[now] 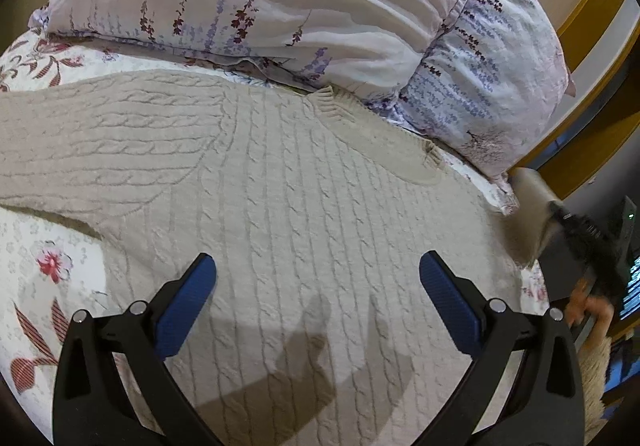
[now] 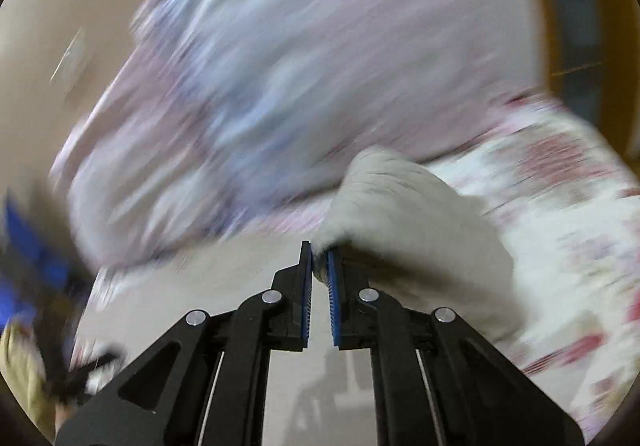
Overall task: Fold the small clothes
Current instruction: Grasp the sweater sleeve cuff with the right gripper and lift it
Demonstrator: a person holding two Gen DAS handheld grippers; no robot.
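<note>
A beige cable-knit sweater [image 1: 280, 198] lies spread flat on the floral bedsheet [image 1: 44, 278], one sleeve stretched to the left. My left gripper [image 1: 318, 266] hovers open above the sweater's body, its blue pads wide apart and empty. In the blurred right wrist view, my right gripper [image 2: 319, 258] is shut on a fold of the sweater's sleeve [image 2: 408, 218] and holds it lifted off the bed. The right gripper also shows at the far right of the left wrist view [image 1: 580, 238], with beige fabric at its tip.
Two floral pillows [image 1: 280, 6] lie at the head of the bed just beyond the sweater's collar [image 1: 332, 102]. A wooden headboard or frame [image 1: 592, 14] curves at the right. The bed edge runs down the right side.
</note>
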